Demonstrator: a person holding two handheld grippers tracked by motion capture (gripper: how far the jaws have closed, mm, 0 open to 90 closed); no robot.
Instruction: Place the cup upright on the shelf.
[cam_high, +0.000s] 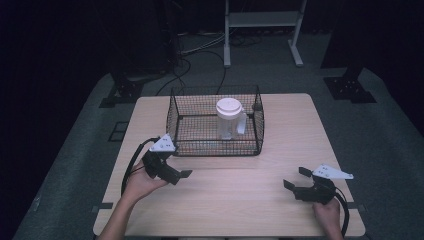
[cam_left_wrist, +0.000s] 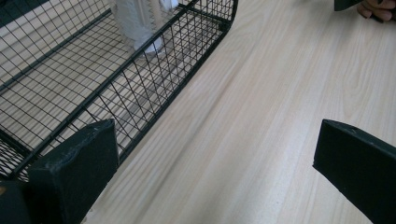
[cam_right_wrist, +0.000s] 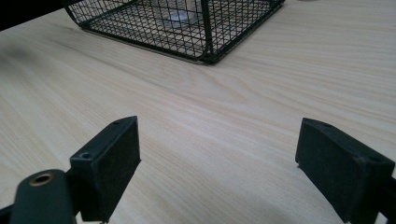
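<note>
Light wooden table (cam_high: 240, 200) with a black wire-mesh basket (cam_high: 176, 118) sitting toward its far middle. Inside the basket, right of centre, a white translucent plastic pitcher with a white lid and side handle (cam_high: 229, 119) stands upright on the basket floor; in the left gripper view its lower body (cam_left_wrist: 140, 23) shows through the mesh, in the right gripper view only a blurry base (cam_right_wrist: 180, 18) behind the wire. Left gripper (cam_high: 176, 169), black with a grey three-cornered plate on top, is held in the person's left hand (cam_high: 141, 182) just in front of the basket's near-left corner, jaws spread wide, nothing between them; the left gripper view has one jaw right beside the basket wall (cam_left_wrist: 154, 84), the other over bare table (cam_left_wrist: 261, 116). Can't tell if that jaw touches the mesh. Right gripper (cam_high: 295, 179), same build, in the right hand (cam_high: 327, 212) at the near-right of the table, well apart from the basket, jaws wide open and empty, bare wood (cam_right_wrist: 219, 140) between them. Black cables trail from both grippers toward the near edge.
</note>
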